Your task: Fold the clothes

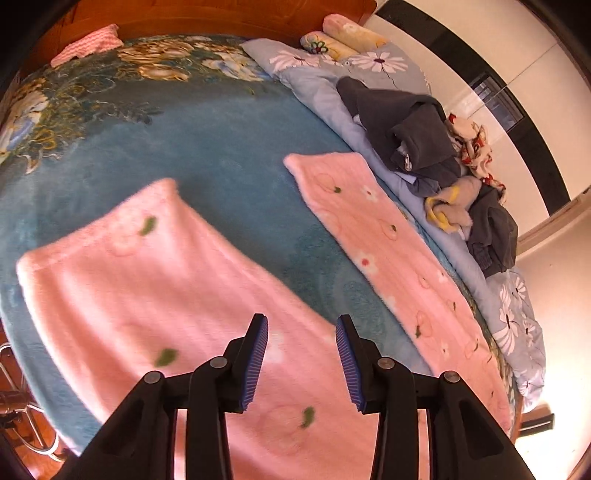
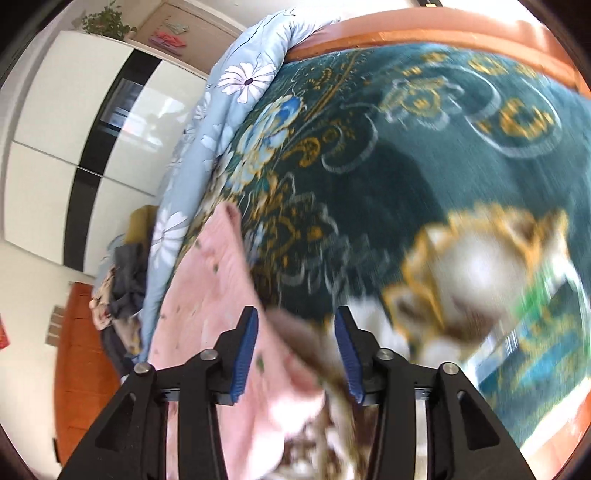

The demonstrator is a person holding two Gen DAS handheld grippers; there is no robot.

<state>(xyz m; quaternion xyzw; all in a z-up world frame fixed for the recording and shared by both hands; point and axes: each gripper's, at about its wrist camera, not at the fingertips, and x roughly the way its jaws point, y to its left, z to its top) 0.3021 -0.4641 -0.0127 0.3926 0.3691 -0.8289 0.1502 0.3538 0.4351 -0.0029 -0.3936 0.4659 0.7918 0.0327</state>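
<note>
A pink fleece garment with small flower prints lies flat on the blue floral blanket (image 1: pixel 221 140) of a bed. In the left wrist view it shows as two long legs, the near one (image 1: pixel 147 280) under my gripper and the far one (image 1: pixel 388 229) by the quilt. My left gripper (image 1: pixel 301 321) hovers open above the near leg, nothing between its blue pads. In the blurred right wrist view my right gripper (image 2: pixel 295 314) stands open over the pink garment's edge (image 2: pixel 207 295); the pads (image 2: pixel 245 347) press on nothing.
A light blue daisy quilt (image 1: pixel 369 62) runs along the bed's far side, with a heap of dark grey and patterned clothes (image 1: pixel 417 136) on it. Pillows (image 1: pixel 343 33) and a pink knitted piece (image 1: pixel 88 44) lie by the wooden headboard. A white and black wardrobe (image 2: pixel 74 110) stands beyond.
</note>
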